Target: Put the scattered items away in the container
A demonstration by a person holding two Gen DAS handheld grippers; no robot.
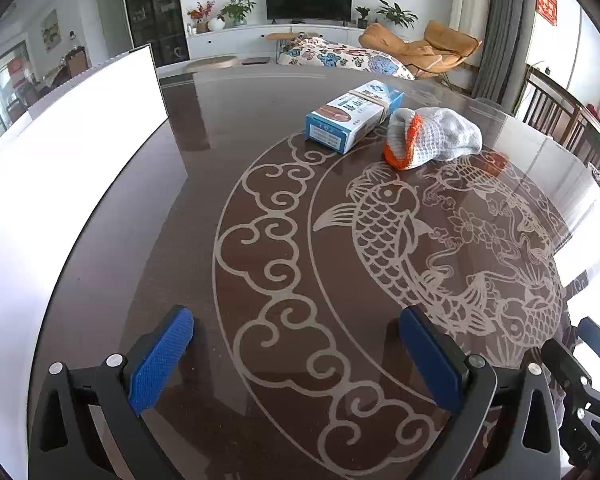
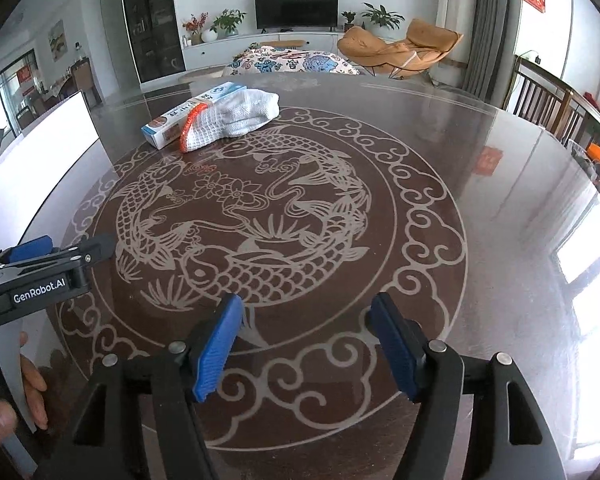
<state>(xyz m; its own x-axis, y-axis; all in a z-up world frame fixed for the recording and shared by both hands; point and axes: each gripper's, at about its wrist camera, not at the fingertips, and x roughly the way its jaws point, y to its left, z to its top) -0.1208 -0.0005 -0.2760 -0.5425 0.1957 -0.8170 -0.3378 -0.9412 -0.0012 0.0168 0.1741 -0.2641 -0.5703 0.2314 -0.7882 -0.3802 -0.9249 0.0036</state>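
Two items lie out on the bench, both at the far side of the carved fish medallion set into its top. The blue carton lies flat on its long side. The knit glove, white with an orange cuff, lies slumped just beside the carton; from the right wrist view it looks to be touching or overlapping the carton's end, but I cannot tell which.

The white container stands off the medallion's left edge, well apart from both items; only its bright outer wall shows, not the inside.

Left tongs: spread wide, nothing between the blue pads, over the near rim of the medallion. Right tongs: likewise parted and empty, near the medallion's near edge.

Handling, as judged:
- Carton: probably light, stiff cardboard, smooth printed faces that may slip. Best pinched across the narrow width near mid-length; squeeze gently, as the walls could dent.
- Glove: soft, limp, very light; it will sag and drape when lifted. The thick orange cuff looks the firmest place to grip.
- Taking the glove first may avoid dragging the carton.
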